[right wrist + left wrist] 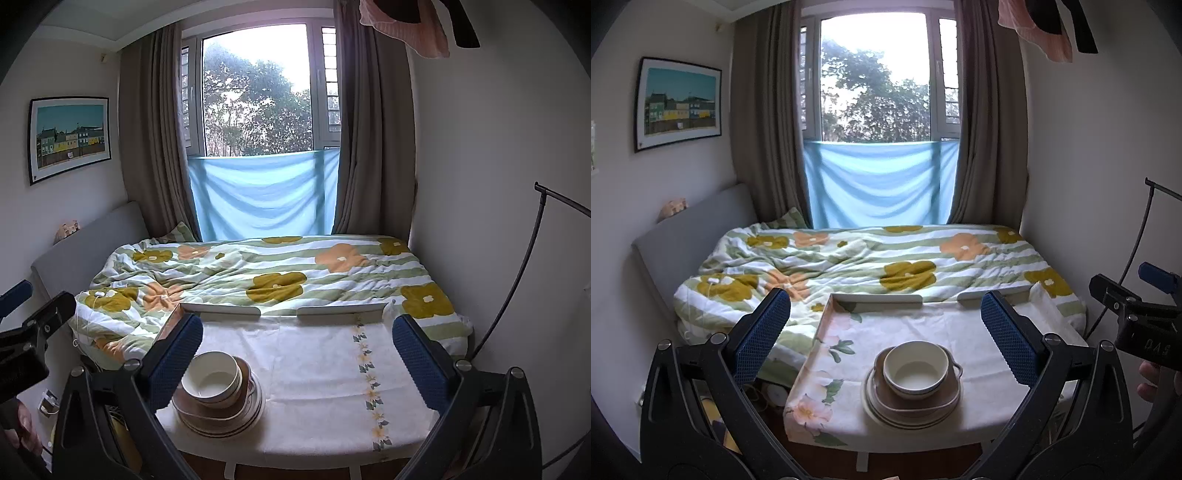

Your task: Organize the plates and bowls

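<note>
Left wrist view looks down past the left tool [884,334], whose two blue-padded fingers [759,334] stand spread wide apart with nothing between them; the stack of dishes [911,387] sits on the counter [982,369] beyond and below the fingertips, roughly centred in the gap and clear of both pads. That stack is a white bowl [916,369] resting in a brown handled dish [947,397], which in turn lies on pale round plates [875,408]. At the right edge of this view the right tool [1137,314] shows as a black body well apart from the stack, with a person's fingers [1148,380] wrapped on its handle. Right wrist view shows the right tool [297,350] equally wide open and empty, angled gently downward over the cloth-covered counter [325,369]; here the stack of dishes [219,400] lies low on the left, just beside and partly behind the left-hand blue pad [173,363], while the white bowl [212,380] tops it. Whether that pad touches the stack cannot be told. Behind the counter lies a bed [258,273] with a flowered quilt.
</note>
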`<state>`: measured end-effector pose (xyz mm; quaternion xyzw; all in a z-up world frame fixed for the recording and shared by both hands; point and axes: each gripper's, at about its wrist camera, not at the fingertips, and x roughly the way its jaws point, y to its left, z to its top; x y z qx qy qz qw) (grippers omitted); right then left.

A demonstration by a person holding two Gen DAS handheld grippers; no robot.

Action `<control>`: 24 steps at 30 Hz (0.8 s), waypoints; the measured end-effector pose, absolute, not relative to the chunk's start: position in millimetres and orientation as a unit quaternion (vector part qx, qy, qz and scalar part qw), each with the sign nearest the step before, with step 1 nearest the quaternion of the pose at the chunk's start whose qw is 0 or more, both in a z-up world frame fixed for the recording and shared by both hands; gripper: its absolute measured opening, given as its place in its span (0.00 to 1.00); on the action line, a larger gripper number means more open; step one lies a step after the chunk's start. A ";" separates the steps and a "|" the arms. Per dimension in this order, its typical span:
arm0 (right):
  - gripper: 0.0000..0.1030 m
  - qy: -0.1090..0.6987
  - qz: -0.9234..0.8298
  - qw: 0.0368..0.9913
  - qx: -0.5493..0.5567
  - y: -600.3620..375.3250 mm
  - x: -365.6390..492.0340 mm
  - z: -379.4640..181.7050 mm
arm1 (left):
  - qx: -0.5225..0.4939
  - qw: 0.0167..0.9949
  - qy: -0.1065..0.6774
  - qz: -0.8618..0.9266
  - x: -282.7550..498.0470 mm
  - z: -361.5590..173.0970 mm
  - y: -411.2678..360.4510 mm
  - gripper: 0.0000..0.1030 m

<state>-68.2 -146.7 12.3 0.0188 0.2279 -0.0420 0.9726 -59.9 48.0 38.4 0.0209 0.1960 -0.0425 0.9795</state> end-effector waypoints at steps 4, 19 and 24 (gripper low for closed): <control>0.99 0.228 -0.042 0.973 0.017 -147.0 -68.8 12.6 | 0.021 0.979 0.200 -0.041 -56.4 35.5 47.1 1.00; 0.99 0.235 -0.041 0.971 0.017 -150.0 -61.3 11.2 | 0.023 0.978 0.203 -0.037 -56.8 32.1 46.3 1.00; 0.99 0.236 -0.041 0.971 0.016 -147.6 -60.8 8.7 | 0.022 0.978 0.206 -0.038 -57.4 30.8 48.0 1.00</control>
